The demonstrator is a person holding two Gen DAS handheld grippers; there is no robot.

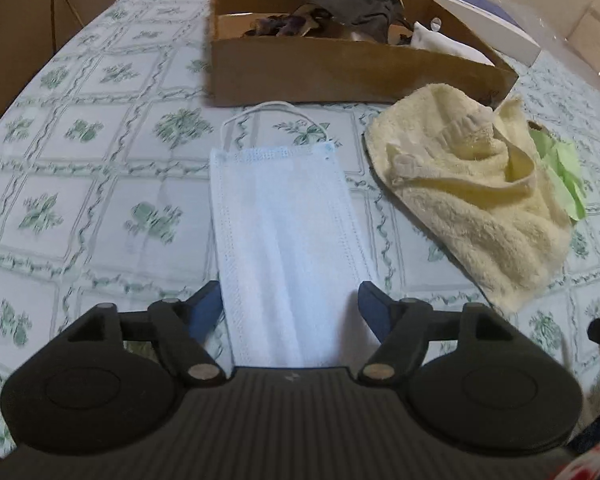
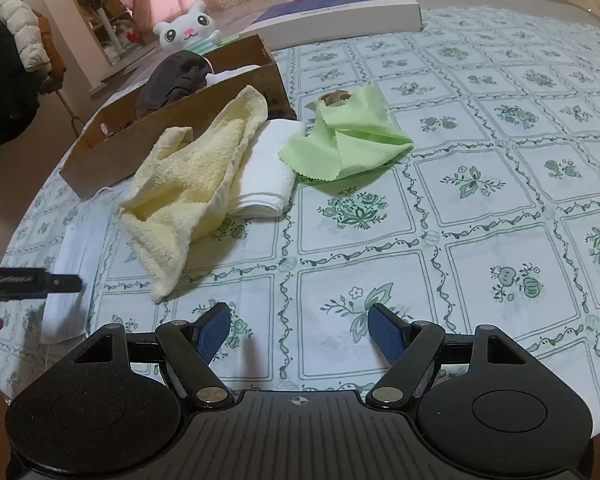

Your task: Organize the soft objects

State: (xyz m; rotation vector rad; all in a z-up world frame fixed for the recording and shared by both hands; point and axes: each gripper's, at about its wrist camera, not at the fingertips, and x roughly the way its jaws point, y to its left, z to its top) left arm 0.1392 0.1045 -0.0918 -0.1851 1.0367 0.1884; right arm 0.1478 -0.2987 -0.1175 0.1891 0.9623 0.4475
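The left tool (image 1: 290,304) stands open astride the face mask (image 1: 284,236) lying flat before the cardboard box (image 1: 340,76), apparently untouched, while the right tool (image 2: 300,328) waits open and empty; closing comes next.

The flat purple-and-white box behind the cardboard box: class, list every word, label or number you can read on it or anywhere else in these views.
Flat purple-and-white box: one line of print on its purple top, too small and blurred to read.
Cardboard box: no print visible.
Nothing else legible in either view.
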